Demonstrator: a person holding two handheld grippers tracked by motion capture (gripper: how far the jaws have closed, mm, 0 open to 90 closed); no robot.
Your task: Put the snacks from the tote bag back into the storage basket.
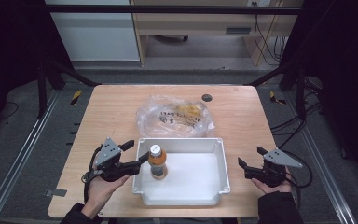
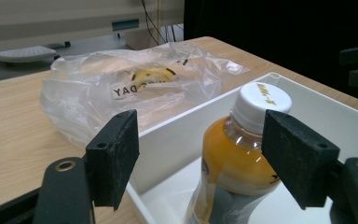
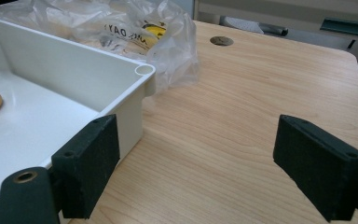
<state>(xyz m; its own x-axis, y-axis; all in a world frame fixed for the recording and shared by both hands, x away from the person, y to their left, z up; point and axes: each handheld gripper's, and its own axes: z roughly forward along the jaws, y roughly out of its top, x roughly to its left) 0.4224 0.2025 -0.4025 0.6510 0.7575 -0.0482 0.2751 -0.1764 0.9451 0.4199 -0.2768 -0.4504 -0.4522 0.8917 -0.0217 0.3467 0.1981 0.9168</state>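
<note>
A small bottle of orange drink (image 1: 157, 162) with a white cap stands upright in the left part of a white plastic tray (image 1: 182, 144). My left gripper (image 1: 138, 150) sits at the tray's left edge, open. In the left gripper view its jaws (image 2: 200, 154) stand wide, with the bottle (image 2: 233, 163) just beyond them, over the tray wall (image 2: 177, 140), and neither pad touches it. My right gripper (image 1: 250, 156) rests to the right of the tray, open and empty. In the right gripper view the gripper (image 3: 196, 163) looks past the tray corner (image 3: 142, 72) over bare wood.
A crumpled clear plastic bag (image 1: 175, 116) with printed lettering and something yellow inside lies just behind the tray. A dark round hole (image 1: 207, 97) marks the table's far side. Bare wooden tabletop (image 1: 107, 116) stretches left and right of the bag.
</note>
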